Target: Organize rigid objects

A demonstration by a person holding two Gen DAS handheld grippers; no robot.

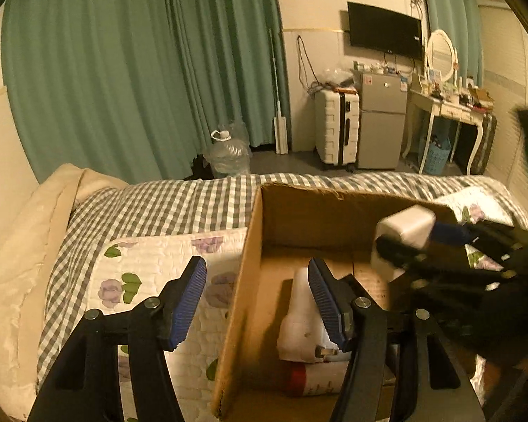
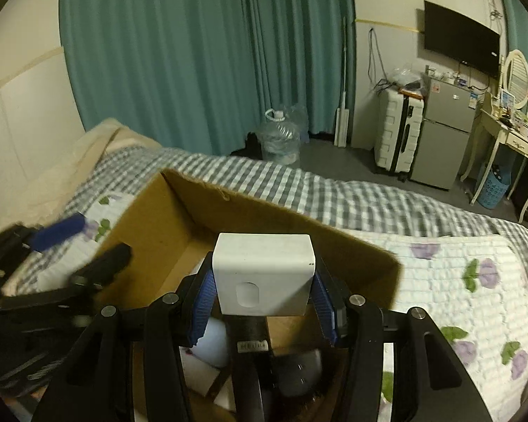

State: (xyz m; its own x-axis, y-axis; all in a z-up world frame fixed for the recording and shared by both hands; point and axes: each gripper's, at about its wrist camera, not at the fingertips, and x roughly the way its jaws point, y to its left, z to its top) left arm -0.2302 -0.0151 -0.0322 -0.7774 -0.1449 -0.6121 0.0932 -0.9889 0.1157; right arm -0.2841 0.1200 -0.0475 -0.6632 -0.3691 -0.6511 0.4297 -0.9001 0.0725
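- Left wrist view: the left gripper [image 1: 257, 302] is wide open and holds nothing; its fingers straddle the left wall of the cardboard box [image 1: 244, 274], which sits on the bed.
- Inside the box lie a white plug adapter [image 1: 299, 323] and, under it, a bottle with a red band [image 1: 313, 379]; its print is too blurred to read.
- The right gripper [image 1: 410, 242] comes in blurred from the right, clamped on a white block [image 1: 404, 227] above the box.
- Right wrist view: the right gripper [image 2: 262, 295] pinches the white block [image 2: 264, 274], a plain charger-like cuboid with an oval recess on its front, between both blue pads [image 2: 202, 302].
- It is held over the open box [image 2: 151, 246]; the left gripper [image 2: 88, 246] shows blurred at the left.
- A floral quilt [image 2: 457, 281] and a checked sheet [image 2: 334, 190] lie around the box.
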